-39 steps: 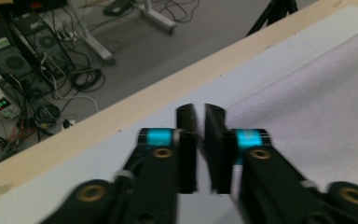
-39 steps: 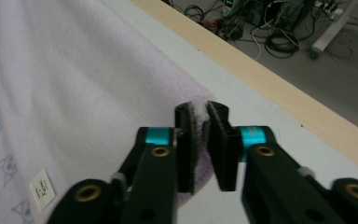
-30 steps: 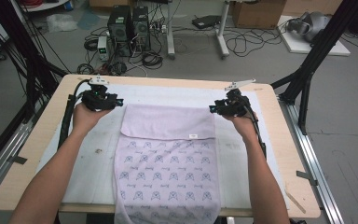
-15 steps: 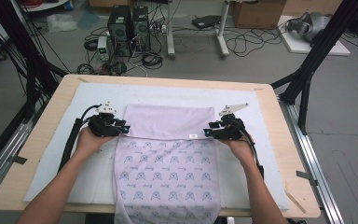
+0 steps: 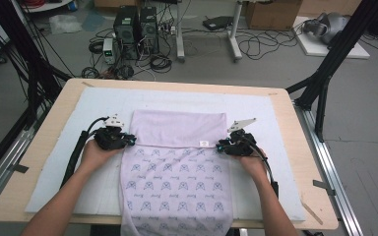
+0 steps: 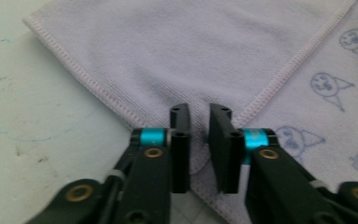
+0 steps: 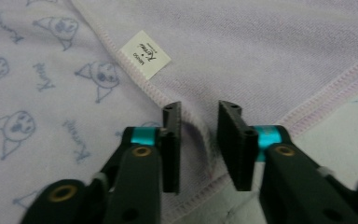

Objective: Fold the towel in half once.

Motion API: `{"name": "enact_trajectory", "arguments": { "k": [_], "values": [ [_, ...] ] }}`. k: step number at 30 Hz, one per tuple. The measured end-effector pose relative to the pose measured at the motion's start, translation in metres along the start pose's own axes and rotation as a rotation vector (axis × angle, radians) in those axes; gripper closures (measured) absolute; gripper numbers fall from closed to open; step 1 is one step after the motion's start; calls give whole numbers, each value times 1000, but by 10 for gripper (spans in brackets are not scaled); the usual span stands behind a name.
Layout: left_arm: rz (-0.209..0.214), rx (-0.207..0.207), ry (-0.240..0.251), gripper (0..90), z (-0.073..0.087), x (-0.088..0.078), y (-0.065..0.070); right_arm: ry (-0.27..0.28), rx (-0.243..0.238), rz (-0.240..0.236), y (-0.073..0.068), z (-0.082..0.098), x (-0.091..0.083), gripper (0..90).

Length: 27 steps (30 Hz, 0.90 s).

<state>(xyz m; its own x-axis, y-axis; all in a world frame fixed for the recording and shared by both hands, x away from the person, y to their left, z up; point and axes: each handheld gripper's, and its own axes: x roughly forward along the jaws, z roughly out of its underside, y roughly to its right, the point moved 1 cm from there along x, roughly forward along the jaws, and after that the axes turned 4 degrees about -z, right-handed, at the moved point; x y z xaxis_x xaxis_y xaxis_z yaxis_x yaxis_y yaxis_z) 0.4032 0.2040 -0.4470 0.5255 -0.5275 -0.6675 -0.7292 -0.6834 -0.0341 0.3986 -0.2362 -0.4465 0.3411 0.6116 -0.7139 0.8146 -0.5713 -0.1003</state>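
Where folded, towel (image 5: 177,162) underside hidden.

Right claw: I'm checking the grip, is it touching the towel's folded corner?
Touching. In the right gripper view the right claw pinches a ridge of the lilac towel between its jaws.

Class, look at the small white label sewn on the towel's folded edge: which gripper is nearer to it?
Right. The right gripper sits just beside the label, while the left gripper is across the towel at its opposite corner.
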Motion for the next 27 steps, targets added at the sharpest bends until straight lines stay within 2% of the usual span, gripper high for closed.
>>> {"name": "enact_trajectory", "arguments": {
  "k": [4, 7, 12, 16, 19, 21, 24, 27],
  "values": [
    [0, -10, -3, 876, -1, -2, -1, 3, -10, -11, 3, -1, -2, 864],
    [5, -29, 9, 880, -1, -7, -5, 23, -2, -21, 3, -2, -6, 867],
    [6, -74, 78, 881, -6, -22, -10, 95, -17, -15, 2, -9, -20, 868],
    [13, -73, 112, 881, -10, -39, -6, 124, -28, -26, -3, -12, -32, 868],
    [25, -55, 134, 881, -9, -53, 3, 141, -55, -36, -15, -12, -44, 868],
    [37, -46, 149, 880, -4, -66, 12, 143, -72, -48, -29, -9, -56, 868],
    [49, -25, 153, 881, 8, -81, 27, 173, -94, -69, -47, 0, -69, 868],
    [63, -15, 154, 880, 21, -91, 44, 156, -118, -87, -68, 13, -75, 868]
  ]
}}
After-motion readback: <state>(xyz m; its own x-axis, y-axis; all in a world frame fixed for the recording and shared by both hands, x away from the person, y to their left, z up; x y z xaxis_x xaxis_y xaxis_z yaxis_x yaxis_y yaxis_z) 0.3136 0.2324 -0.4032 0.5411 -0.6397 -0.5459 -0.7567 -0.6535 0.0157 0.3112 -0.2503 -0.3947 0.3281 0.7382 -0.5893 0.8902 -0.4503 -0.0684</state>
